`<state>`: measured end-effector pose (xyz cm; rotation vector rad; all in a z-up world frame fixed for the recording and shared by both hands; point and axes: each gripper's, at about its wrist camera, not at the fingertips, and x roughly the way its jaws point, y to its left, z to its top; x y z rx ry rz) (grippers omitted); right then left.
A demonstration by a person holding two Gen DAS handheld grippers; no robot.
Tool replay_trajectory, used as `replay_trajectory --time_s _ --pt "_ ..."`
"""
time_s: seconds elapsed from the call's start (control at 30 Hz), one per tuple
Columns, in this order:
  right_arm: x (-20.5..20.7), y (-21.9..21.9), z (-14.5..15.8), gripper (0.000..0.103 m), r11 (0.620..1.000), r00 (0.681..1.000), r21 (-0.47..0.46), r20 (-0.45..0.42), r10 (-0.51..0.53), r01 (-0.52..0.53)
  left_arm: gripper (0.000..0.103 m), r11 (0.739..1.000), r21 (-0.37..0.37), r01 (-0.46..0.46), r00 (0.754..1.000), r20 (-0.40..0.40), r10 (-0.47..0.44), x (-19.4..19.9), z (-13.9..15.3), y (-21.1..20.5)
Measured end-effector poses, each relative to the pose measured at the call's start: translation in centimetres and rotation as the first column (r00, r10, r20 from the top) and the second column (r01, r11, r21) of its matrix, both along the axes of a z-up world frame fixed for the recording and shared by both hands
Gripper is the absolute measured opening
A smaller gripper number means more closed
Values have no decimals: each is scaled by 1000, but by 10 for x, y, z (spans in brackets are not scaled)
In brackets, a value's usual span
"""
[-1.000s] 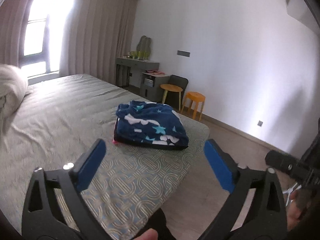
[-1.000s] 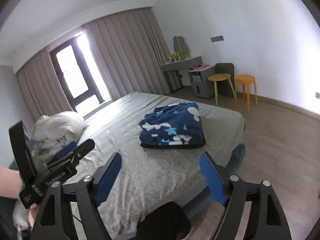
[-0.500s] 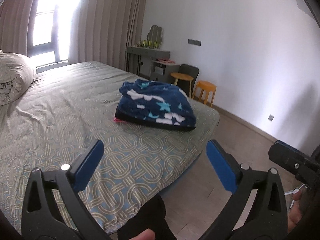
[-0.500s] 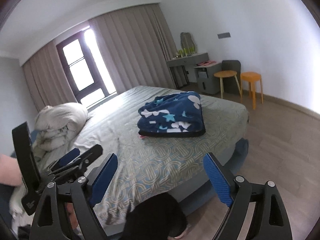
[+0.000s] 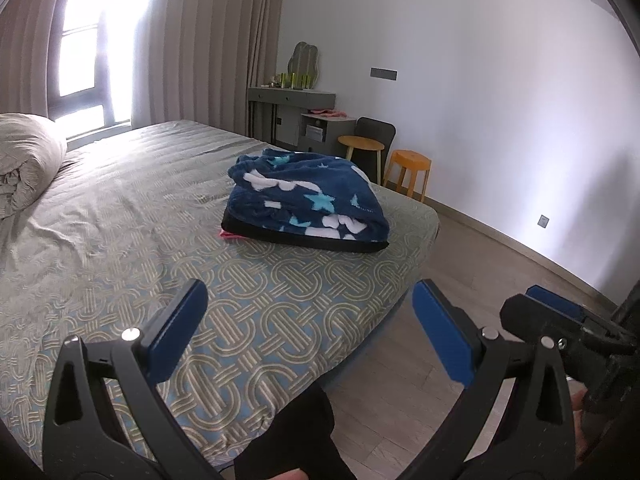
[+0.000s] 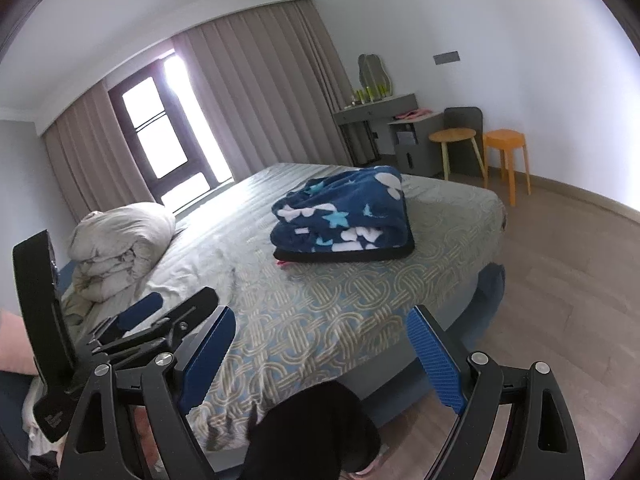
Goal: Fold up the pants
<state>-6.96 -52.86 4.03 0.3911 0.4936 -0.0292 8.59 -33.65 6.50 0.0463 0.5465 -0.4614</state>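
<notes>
Left wrist view: folded star-print fleece pants [image 5: 306, 200] lie on the bed [image 5: 120, 220] near its foot corner; left gripper [image 5: 310, 328] and right gripper [image 6: 320, 350] gape wide, holding nothing.

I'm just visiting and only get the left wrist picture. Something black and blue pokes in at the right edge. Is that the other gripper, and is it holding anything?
Observer: Yes, it is. The right wrist view shows the right gripper open, with its blue fingers wide apart and nothing between them.
Visitor: The pale bedding on my left is cut off. What is it?
Observer: It's a duvet, seen whole in the right wrist view. It is folded into a loose bundle and lies on the bed at the window end.
</notes>
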Motion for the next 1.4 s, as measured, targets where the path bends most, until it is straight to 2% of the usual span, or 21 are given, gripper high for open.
replay_trajectory --time_s 0.57,1.4 --pt "8 7 -6 89 1000 999 -15 -33 27 -28 102 1000 -23 -2 999 -35 1 3 -3 5" --pt "6 7 -11 89 1000 999 14 -39 20 -20 102 1000 2 -3 1000 -16 3 -4 -2 3"
